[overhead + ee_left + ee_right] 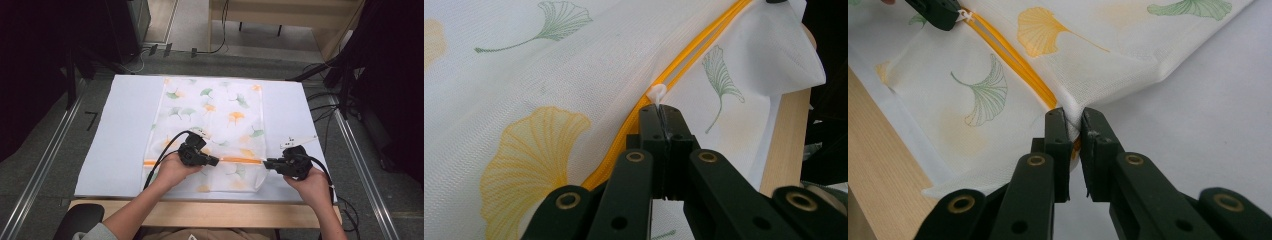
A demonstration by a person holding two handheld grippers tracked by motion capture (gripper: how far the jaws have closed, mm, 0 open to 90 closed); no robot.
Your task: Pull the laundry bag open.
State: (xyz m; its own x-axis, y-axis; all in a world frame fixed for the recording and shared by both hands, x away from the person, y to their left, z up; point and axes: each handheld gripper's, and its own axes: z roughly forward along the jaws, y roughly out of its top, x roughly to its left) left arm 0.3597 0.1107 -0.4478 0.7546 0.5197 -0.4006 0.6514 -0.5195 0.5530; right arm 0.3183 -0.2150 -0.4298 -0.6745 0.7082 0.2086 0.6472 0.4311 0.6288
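A: Start at the left. Where is the mesh bag [210, 125] lying?

B: It lies flat on the white mat [125, 130], reaching from the mat's far edge nearly to its near edge. Left of the bag the mat is a broad bare strip; right of the bag there is a narrower bare strip.

A: And the orange zipper [240, 160]?

B: It runs across the bag near the bag's near edge, left to right.

A: What is the left gripper [216, 161] doing?

B: It sits over the bag about midway along the zipper. In the left gripper view its jaws are pressed together, pinching the small white zipper pull [656, 93]. The left hand [172, 170] rests on the bag just left of it.

A: The right gripper [266, 163]?

B: It is at the bag's right edge, at the zipper's end. In the right gripper view its jaws are pinching a bunched fold of mesh there, with a narrow gap showing between them. The right hand [312, 185] lies over the mat's near right corner.

A: Room beyond the bag?

B: Nearer than the bag comes a thin strip of mat, then the wooden table edge [210, 212]. Right of the right gripper the mat is bare up to its right edge.
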